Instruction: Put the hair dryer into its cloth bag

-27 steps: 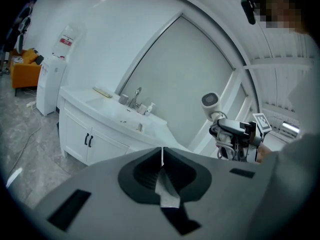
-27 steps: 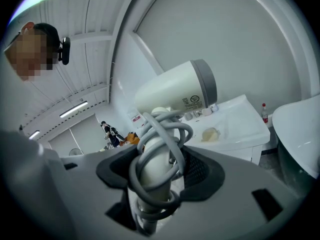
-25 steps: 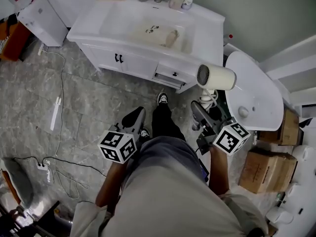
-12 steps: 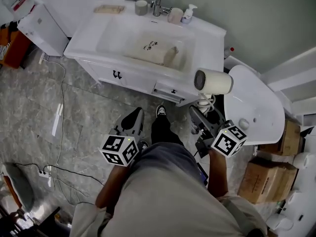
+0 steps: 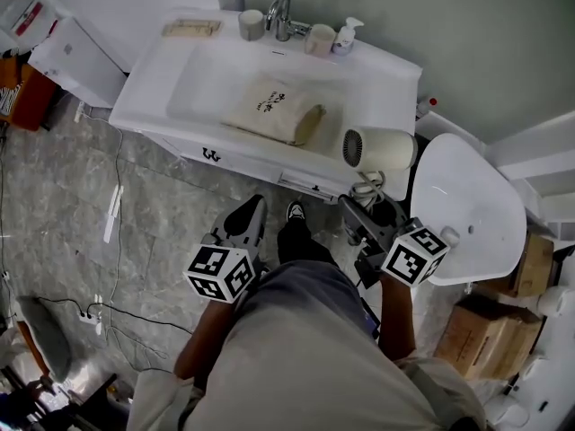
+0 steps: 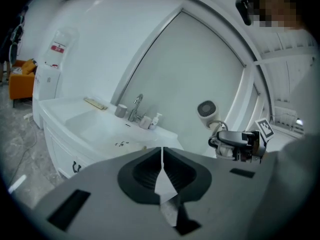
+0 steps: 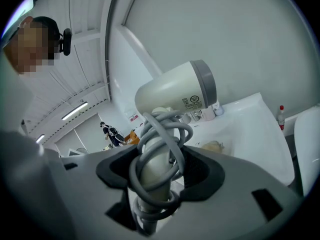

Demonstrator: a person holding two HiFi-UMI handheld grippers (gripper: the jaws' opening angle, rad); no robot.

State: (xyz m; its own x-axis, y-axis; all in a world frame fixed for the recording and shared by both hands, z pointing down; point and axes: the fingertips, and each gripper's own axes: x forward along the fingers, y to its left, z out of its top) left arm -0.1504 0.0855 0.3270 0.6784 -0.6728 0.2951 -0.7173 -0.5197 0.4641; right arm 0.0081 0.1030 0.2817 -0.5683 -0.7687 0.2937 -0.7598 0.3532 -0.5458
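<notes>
Grey marble floor (image 5: pixel 171 196) spreads left of the white vanity sink (image 5: pixel 395 74). The cloth bag (image 5: pixel 274 110) lies in the sink's basin, below the faucet (image 5: pixel 280 12). In front of the sink, my left gripper (image 5: pixel 250 206) is closed; its own view shows the jaws meeting on nothing. At the sink's right corner, my right gripper (image 5: pixel 364 206) clamps the hair dryer (image 5: pixel 379 148) by its handle. Only the right gripper view shows me the grey cord (image 7: pixel 160 134) coiled round that handle. Cardboard boxes (image 5: pixel 490 344) sit further right of the sink.

Cream hair dryer (image 5: pixel 382 147) aloft; cloth bag (image 5: pixel 269 108) in sink (image 5: pixel 205 68).
</notes>
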